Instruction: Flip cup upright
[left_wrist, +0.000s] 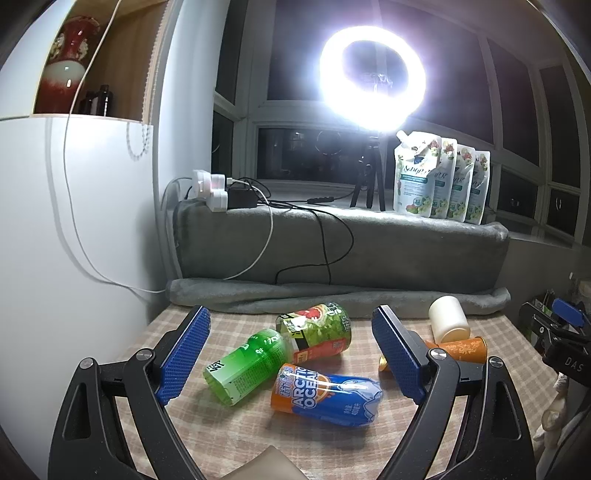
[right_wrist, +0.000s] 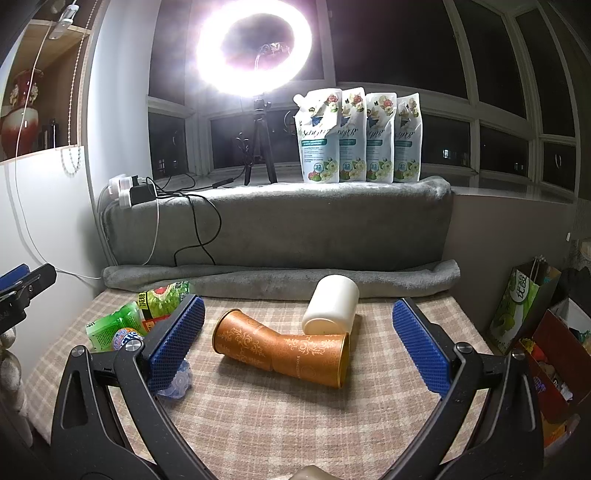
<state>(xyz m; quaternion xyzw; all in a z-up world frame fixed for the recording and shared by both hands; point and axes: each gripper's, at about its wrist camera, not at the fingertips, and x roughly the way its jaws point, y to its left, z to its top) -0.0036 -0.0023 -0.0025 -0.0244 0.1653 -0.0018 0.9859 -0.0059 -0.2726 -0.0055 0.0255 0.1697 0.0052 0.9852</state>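
Left gripper (left_wrist: 290, 350): fingers spread wide, holding nothing, poised above the checked worktop (left_wrist: 236, 435). Between its fingers lie three cups on their sides, crowded together: a green cup (left_wrist: 245, 363), a red-and-green printed cup (left_wrist: 317, 332) behind it, and a blue-and-orange cup (left_wrist: 327, 393) marked "ARCTIC OCEAN" nearest the camera. The green cup touches both of the others.

Right gripper (right_wrist: 299, 341): fingers spread wide, holding nothing. Between them lie two orange patterned cups on their sides, meeting at an angle: the left orange cup (right_wrist: 245, 338) has its base toward the left finger, and the right orange cup (right_wrist: 314, 360) shows its gold rim toward the right. A white cup (right_wrist: 332, 306) lies on its side just behind them, its open end facing the camera, touching or nearly touching the right orange cup. The left finger of this gripper partly hides the group of three printed cups.

No cup on the worktop stands upright.

Surroundings: a rolled grey blanket (right_wrist: 280, 278) runs along the far edge of the worktop, close behind the white cup. Above it, a blanket-covered ledge carries four detergent pouches (right_wrist: 358, 136), a lit ring light (right_wrist: 255, 46) on a tripod, and a power strip (right_wrist: 129, 192) with trailing cables. A paper bag (right_wrist: 521, 306) and boxes stand off the right side of the worktop.
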